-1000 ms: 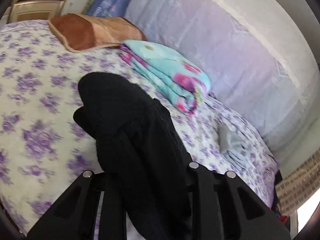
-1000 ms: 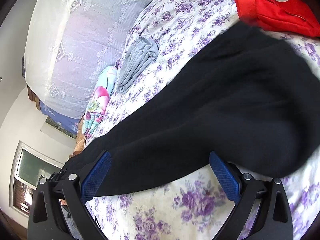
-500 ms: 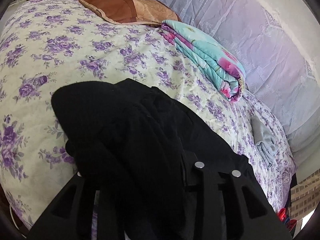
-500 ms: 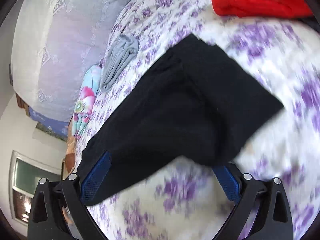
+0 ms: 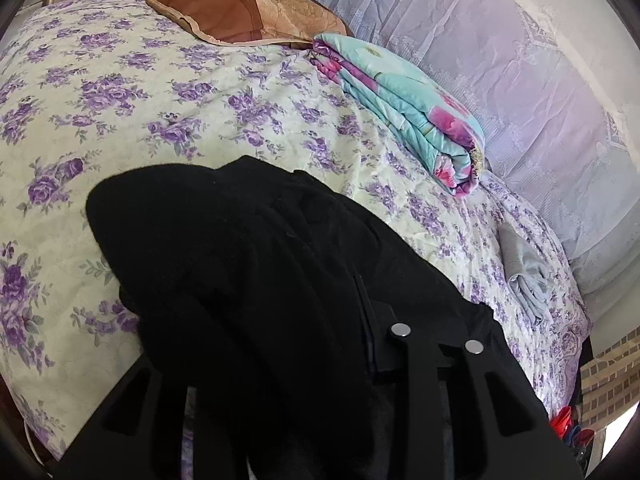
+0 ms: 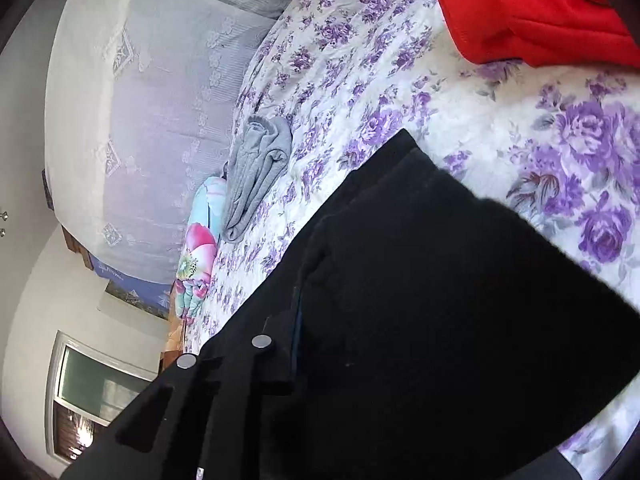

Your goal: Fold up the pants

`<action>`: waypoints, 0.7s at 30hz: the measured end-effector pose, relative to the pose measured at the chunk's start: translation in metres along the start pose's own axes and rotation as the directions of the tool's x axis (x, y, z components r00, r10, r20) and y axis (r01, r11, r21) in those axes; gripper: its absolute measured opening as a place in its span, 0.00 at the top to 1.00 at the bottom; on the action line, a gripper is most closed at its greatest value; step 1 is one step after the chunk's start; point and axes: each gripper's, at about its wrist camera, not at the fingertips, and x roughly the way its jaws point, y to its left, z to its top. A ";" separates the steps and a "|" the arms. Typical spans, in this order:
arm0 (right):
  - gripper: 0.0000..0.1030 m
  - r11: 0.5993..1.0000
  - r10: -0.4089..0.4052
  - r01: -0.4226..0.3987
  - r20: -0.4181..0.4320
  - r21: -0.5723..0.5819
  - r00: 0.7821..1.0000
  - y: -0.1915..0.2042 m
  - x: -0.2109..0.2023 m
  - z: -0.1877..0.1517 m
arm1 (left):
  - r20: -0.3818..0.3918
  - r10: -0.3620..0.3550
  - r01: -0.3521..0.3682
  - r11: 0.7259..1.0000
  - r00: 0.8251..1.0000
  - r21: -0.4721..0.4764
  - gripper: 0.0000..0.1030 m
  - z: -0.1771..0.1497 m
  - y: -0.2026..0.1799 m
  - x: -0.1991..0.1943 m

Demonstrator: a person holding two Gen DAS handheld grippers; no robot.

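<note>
Pants: black pants are lying bunched on the bed, draping over both tools.
Left tool: the left tool is gripping a thick fold of the pants, fabric covering its fingertips.
Right tool: the right tool is buried under the pants; whether it is clamping or gaping cannot be told.
Nearby: a floral quilt, a grey garment and a red garment are lying apart.

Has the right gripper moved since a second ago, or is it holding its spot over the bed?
Yes. In the right wrist view the red garment and grey folded cloth have grown larger, so the right gripper has come closer to them, down onto the black pants.
</note>
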 end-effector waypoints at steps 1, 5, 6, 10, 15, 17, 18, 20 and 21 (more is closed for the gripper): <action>0.86 1.000 -0.004 0.004 0.004 -0.017 1.000 0.003 -0.003 -0.001 | -0.001 -0.003 0.003 1.000 1.000 -0.004 0.70 0.001 0.001 -0.001; 0.89 0.999 0.035 -0.034 0.028 -0.026 0.999 0.006 -0.031 -0.009 | 0.005 -0.024 0.024 1.000 1.000 -0.016 0.71 -0.001 0.002 -0.012; 0.90 0.999 0.038 -0.037 0.036 -0.034 0.999 0.006 -0.039 -0.011 | 0.012 -0.036 0.036 0.999 0.999 -0.012 0.71 -0.001 0.000 -0.017; 0.92 0.999 0.049 -0.049 0.048 -0.008 0.998 0.000 -0.073 -0.015 | 0.007 -0.090 0.090 0.996 0.996 0.001 0.71 -0.003 -0.010 -0.031; 0.92 0.999 0.019 -0.023 0.118 0.029 0.993 -0.011 -0.124 -0.017 | -0.087 -0.232 0.228 0.972 0.969 -0.051 0.71 -0.010 -0.014 -0.035; 0.92 1.000 -0.009 0.005 0.149 0.027 0.989 -0.015 -0.142 -0.014 | -0.115 -0.250 0.246 0.968 0.961 -0.050 0.71 -0.014 -0.016 -0.033; 0.92 0.999 -0.033 0.030 0.157 0.020 0.987 -0.018 -0.148 -0.013 | -0.131 -0.249 0.246 0.969 0.960 -0.038 0.71 -0.016 -0.017 -0.031; 0.91 0.996 -0.091 0.089 0.109 0.015 0.990 -0.030 -0.141 -0.010 | -0.149 -0.193 0.195 0.981 0.970 -0.001 0.69 -0.023 -0.015 -0.020; 0.88 0.991 -0.131 0.128 0.076 0.043 0.988 -0.042 -0.134 -0.011 | -0.160 -0.160 0.161 0.987 0.974 -0.006 0.68 -0.026 -0.009 -0.013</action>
